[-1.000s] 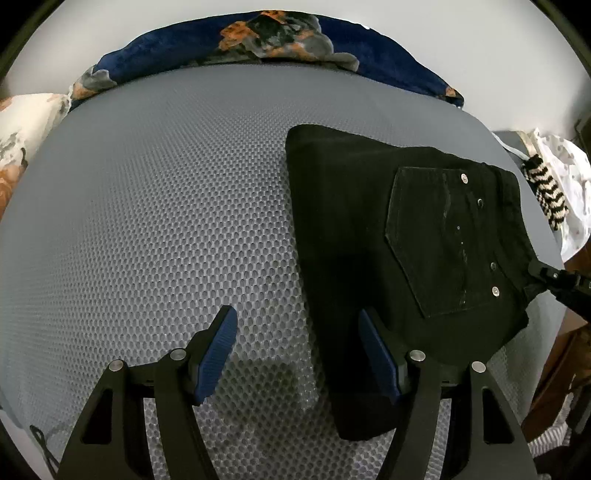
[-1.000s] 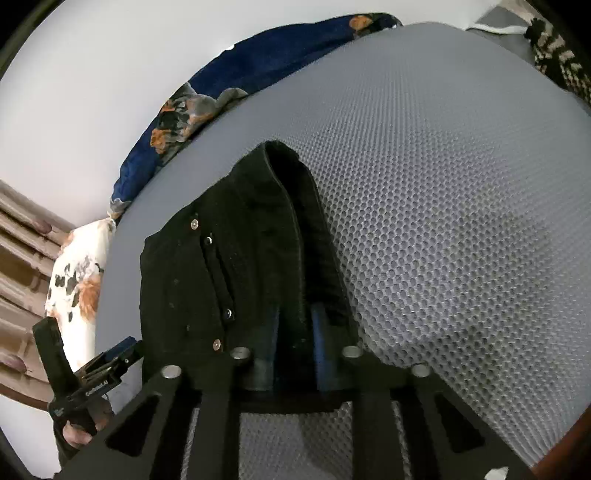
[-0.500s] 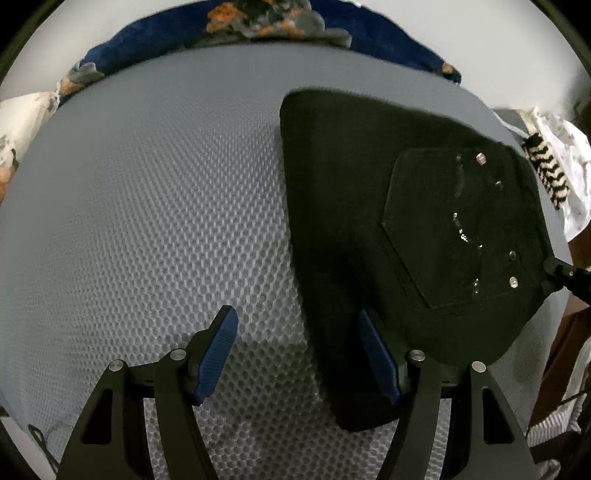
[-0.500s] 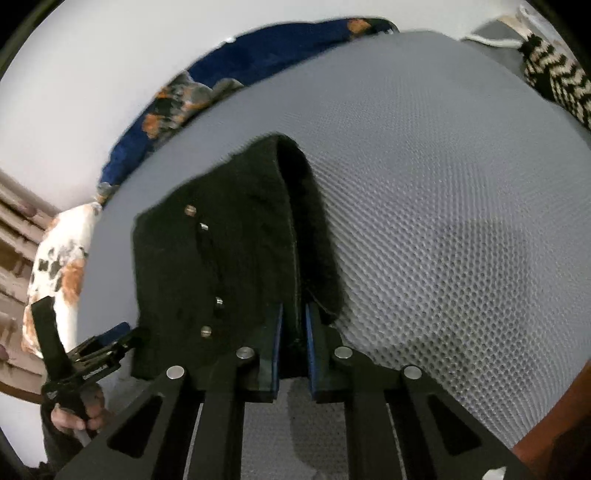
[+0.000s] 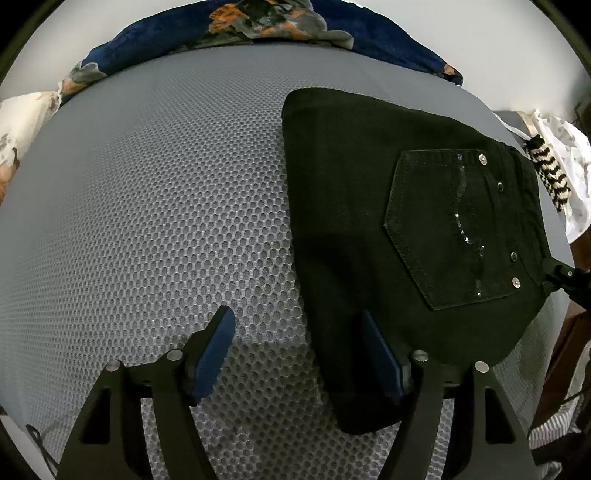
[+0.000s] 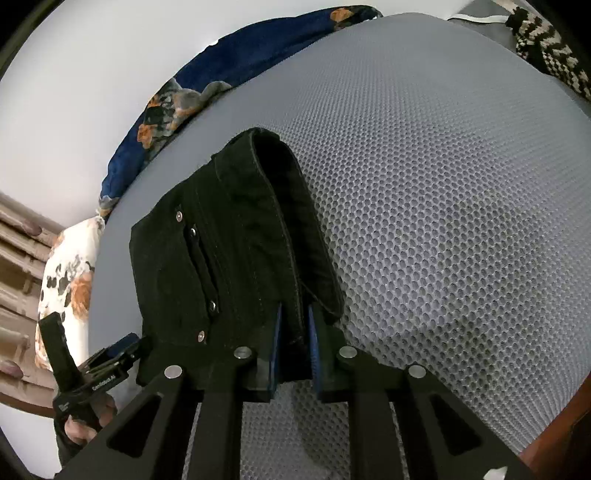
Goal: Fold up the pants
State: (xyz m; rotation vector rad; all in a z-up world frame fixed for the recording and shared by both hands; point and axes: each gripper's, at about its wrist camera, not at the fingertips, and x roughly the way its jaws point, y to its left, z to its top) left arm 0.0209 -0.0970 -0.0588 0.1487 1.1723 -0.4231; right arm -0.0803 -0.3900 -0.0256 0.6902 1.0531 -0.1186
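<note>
Black pants [image 5: 388, 229] folded flat on grey mesh bed [image 5: 147, 203], to the right of left gripper [image 5: 295, 354], jaws opening, nothing between; right gripper [image 6: 294, 350] nearer, opening, waist edge between its pads

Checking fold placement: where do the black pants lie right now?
The black pants lie folded on the grey mesh mattress, right side of the left wrist view, their near edge between the right gripper.

The folded pants [image 5: 369, 221] lie on the mattress [image 5: 147, 203], toward its right side in the left wrist view. A blanket [image 5: 280, 22] lies behind them along the wall, a pillow [image 5: 22, 122] at far left.
</note>
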